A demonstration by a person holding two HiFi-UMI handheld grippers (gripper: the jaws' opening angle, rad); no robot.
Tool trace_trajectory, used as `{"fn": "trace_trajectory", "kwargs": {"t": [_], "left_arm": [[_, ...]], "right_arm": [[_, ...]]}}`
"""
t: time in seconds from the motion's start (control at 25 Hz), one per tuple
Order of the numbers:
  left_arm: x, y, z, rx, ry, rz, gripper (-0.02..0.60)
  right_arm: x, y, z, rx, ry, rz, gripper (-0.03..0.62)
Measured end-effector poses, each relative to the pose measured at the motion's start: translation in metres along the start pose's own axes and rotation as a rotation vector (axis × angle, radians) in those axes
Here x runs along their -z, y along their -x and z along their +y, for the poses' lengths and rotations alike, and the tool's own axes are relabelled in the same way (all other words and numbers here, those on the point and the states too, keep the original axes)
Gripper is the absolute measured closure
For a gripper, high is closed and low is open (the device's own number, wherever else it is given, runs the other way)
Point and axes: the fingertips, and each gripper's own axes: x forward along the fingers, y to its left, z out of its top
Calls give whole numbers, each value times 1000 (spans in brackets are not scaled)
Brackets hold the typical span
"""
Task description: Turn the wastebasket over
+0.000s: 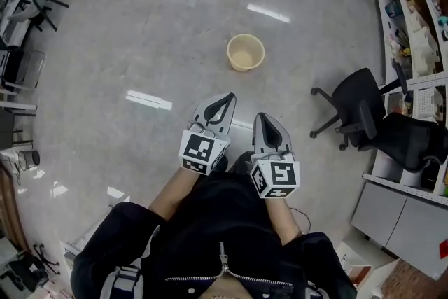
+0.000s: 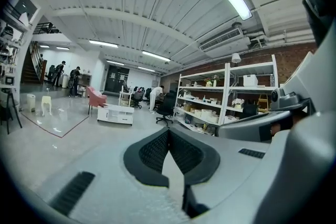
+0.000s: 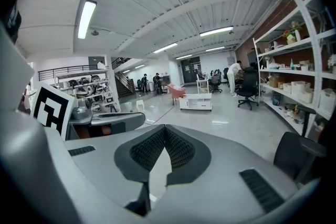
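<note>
The wastebasket (image 1: 246, 52) (round, cream-coloured) stands upright, mouth up, on the floor (image 1: 140, 45). It is at about twelve o'clock from both grippers and well apart from them. The left gripper (image 1: 226, 100) has its fingers pressed together, holding nothing, and so does the right gripper (image 1: 262, 120). An office chair (image 1: 360, 105) sits at three o'clock.

Floor (image 1: 119, 59) is polished grey, super glossy. Wastebasket (image 1: 246, 52) at 12 o'clock looks like smooth beige plastic. Left gripper (image 1: 225, 100) and right gripper (image 1: 262, 120) — matt grey plastic, textured black pads (image 2: 155, 150).
</note>
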Motion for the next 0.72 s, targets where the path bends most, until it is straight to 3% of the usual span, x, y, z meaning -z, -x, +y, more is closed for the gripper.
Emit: {"fn": "trace_trajectory", "kwargs": {"t": [0.32, 0.72], "left_arm": [[-6, -38, 30, 19, -12, 13, 576], [-9, -103, 49, -11, -28, 41, 577]], "right_arm": [[-9, -32, -26, 55, -24, 13, 585], [-27, -87, -84, 41, -51, 3, 585]]}}
